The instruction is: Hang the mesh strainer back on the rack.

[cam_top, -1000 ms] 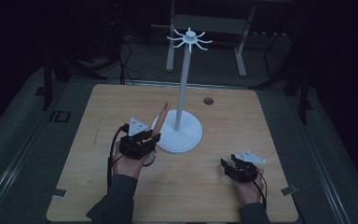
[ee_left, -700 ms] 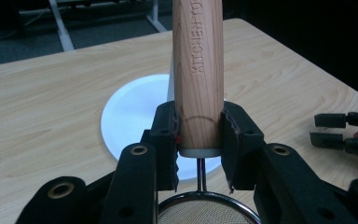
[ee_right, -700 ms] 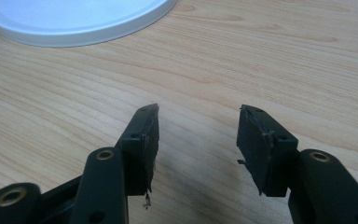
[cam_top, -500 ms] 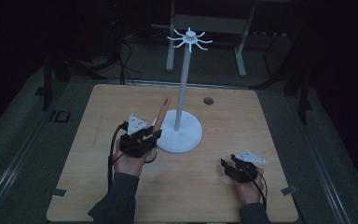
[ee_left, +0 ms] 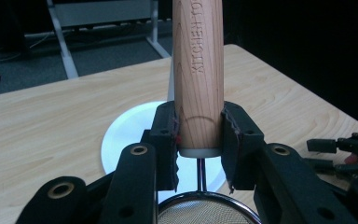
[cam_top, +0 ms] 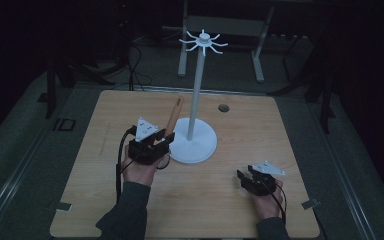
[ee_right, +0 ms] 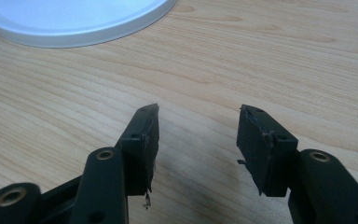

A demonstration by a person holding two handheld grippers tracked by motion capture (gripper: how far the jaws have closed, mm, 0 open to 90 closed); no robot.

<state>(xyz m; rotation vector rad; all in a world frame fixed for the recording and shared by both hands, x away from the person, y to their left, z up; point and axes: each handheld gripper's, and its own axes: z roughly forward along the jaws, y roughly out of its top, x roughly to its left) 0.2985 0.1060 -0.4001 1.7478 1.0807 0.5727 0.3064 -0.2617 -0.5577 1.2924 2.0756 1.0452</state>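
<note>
While the wooden-handled strainer [ee_left: 199, 79] was clamped by the left tongs [ee_left: 199, 140] beside the white stand [cam_top: 194, 145] on the desk [cam_top: 280, 145], it was judged stiff and light (best gripped mid-handle), the right tongs [ee_right: 198, 140] parted, empty.

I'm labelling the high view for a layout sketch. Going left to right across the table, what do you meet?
Left hand-held gripper shut on the wooden-handled strainer → white hook stand → dark round hole → right hand-held gripper, open and holding nothing.
</note>
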